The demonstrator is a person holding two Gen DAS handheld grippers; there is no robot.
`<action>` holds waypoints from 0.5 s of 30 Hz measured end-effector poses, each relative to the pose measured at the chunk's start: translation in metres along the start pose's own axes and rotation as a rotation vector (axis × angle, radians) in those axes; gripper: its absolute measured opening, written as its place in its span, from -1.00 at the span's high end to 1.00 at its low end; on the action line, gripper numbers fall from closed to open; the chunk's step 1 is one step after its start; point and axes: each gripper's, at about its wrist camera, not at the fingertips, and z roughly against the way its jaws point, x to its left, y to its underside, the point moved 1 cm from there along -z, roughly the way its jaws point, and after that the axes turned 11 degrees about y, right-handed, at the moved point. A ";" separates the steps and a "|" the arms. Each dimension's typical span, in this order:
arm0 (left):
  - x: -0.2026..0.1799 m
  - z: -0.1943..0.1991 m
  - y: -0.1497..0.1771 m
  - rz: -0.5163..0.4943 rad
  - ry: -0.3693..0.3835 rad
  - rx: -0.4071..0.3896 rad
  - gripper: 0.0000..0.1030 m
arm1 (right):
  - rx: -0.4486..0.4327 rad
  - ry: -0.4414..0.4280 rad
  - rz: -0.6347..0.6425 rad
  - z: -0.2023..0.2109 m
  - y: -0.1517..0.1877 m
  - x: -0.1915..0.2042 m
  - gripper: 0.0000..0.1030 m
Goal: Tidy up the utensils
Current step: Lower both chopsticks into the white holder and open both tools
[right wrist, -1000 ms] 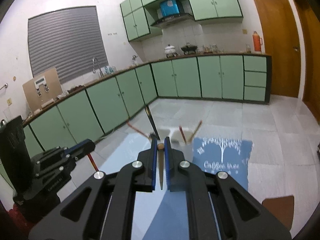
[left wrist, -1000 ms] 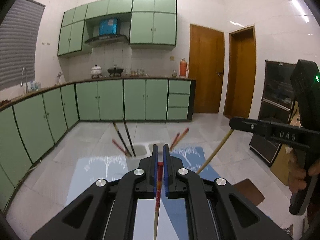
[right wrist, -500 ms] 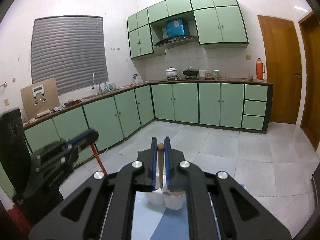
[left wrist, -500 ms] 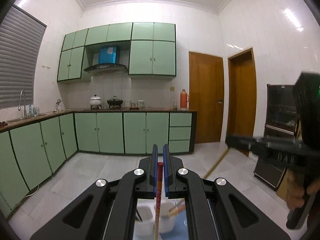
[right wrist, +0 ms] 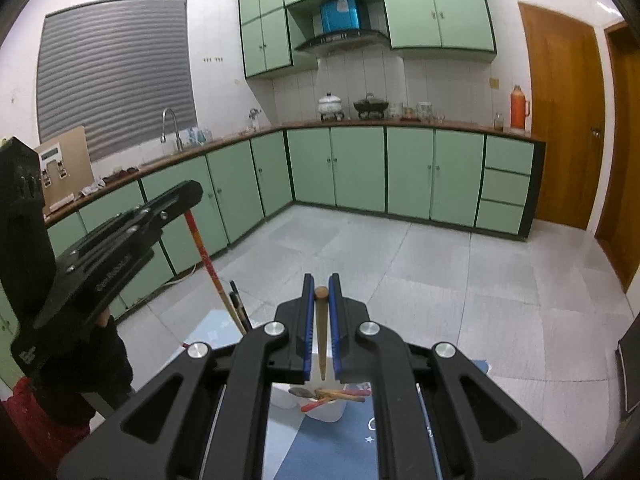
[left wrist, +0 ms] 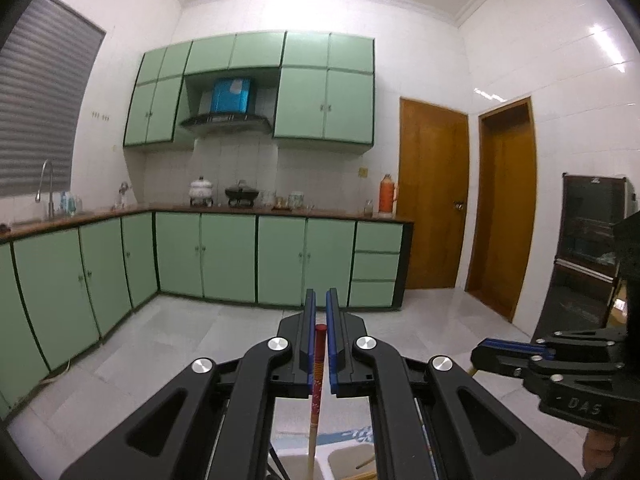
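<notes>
My left gripper [left wrist: 319, 308] is shut on a red chopstick [left wrist: 318, 368] that hangs down toward white cups [left wrist: 352, 460] at the bottom edge. My right gripper [right wrist: 321, 292] is shut on a brown wooden chopstick [right wrist: 321, 328], held upright above a white cup [right wrist: 324, 410] that holds red and brown utensils. In the right wrist view the left gripper [right wrist: 188, 196] shows at left, with its red chopstick [right wrist: 208, 264] slanting down beside dark chopsticks [right wrist: 238, 308]. In the left wrist view the right gripper [left wrist: 488, 354] shows at right.
A blue mat [right wrist: 352, 444] lies under the cups. Green base cabinets [left wrist: 224, 260] line the far wall and left side. Two wooden doors [left wrist: 432, 204] stand at right, a dark glass cabinet [left wrist: 592, 248] at far right. The grey tiled floor [right wrist: 440, 272] lies beyond.
Both grippers have tilted up, so the views now face the kitchen wall instead of the mat. The cups have dropped to the bottom edge. Both chopsticks stay gripped.
</notes>
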 end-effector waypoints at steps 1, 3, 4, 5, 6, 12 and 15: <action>0.004 -0.005 0.006 0.008 -0.002 0.014 0.90 | 0.010 0.000 0.001 -0.005 0.003 0.002 0.88; 0.011 -0.014 0.017 0.019 -0.009 0.042 0.90 | 0.030 -0.002 0.005 -0.016 0.008 0.004 0.88; 0.013 -0.017 0.023 0.023 -0.010 0.055 0.90 | 0.038 -0.004 0.007 -0.020 0.011 0.005 0.88; 0.015 -0.020 0.029 0.026 -0.012 0.072 0.90 | 0.049 -0.006 0.010 -0.025 0.014 0.006 0.88; 0.018 -0.024 0.032 0.028 -0.014 0.083 0.90 | 0.056 -0.008 0.012 -0.027 0.016 0.008 0.88; 0.028 -0.028 0.054 0.055 0.000 0.151 0.89 | 0.099 -0.033 -0.012 -0.036 0.029 0.008 0.80; 0.029 -0.020 0.053 0.063 0.001 0.145 0.82 | 0.091 -0.023 -0.032 -0.031 0.029 0.004 0.75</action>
